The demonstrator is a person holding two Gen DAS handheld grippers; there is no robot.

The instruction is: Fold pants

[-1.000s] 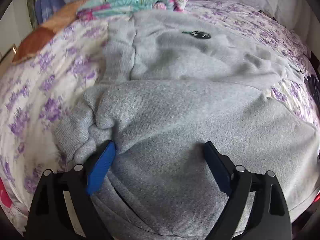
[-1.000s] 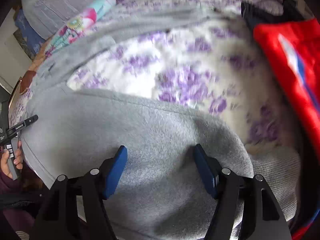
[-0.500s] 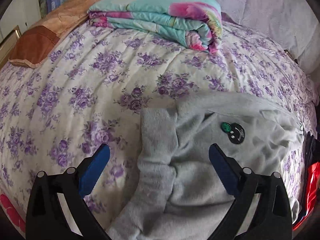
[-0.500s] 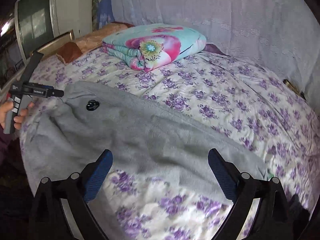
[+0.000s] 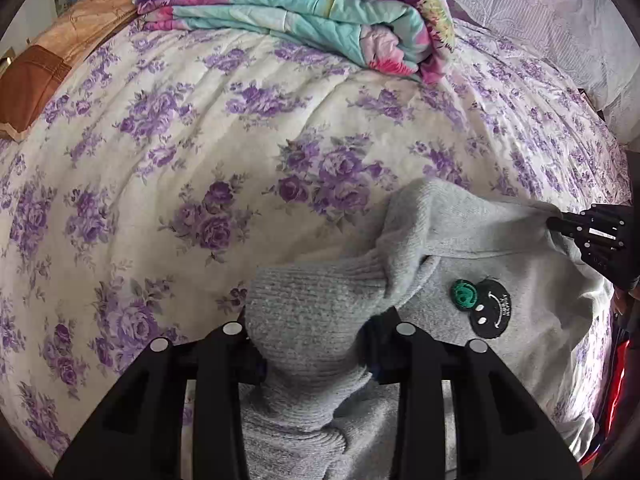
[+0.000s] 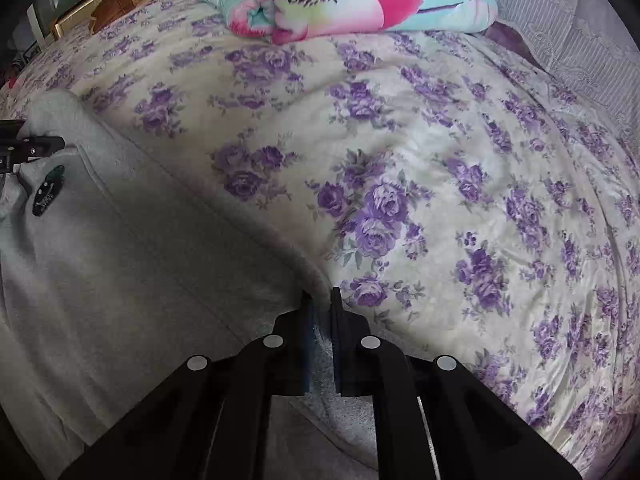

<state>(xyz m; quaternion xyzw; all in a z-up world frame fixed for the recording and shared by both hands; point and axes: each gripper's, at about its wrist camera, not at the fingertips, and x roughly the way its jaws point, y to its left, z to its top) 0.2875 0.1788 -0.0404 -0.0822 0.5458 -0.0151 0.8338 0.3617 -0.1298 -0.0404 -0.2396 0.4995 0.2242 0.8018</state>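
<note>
The bed [image 5: 168, 152], covered in a white sheet with purple roses, filled both of my views. In the left wrist view, bare sheet ran from the pants out to the left edge and up to the far bedding; in the right wrist view, bare sheet lay open to the right of the fabric edge.

The grey pants [image 5: 500, 276] lay at the near side of the bed. In the left wrist view they occupied the lower right; in the right wrist view their upper edge ran diagonally from the far left down to my right gripper.

A folded turquoise-and-pink quilt [image 5: 304, 4] sat at the far side, well apart from the pants. A brown pillow [image 5: 36, 80] lay at the far left corner.

My left gripper [image 5: 312, 356] was closed on a bunched ribbed band of the pants, the fabric bulging up between the fingers. My right gripper [image 6: 320, 320] was pinched nearly together on the pants' edge, with only a thin layer of fabric between the pads.

A black and green smiley patch [image 5: 480, 306] sat on the fabric beside the left gripper.
</note>
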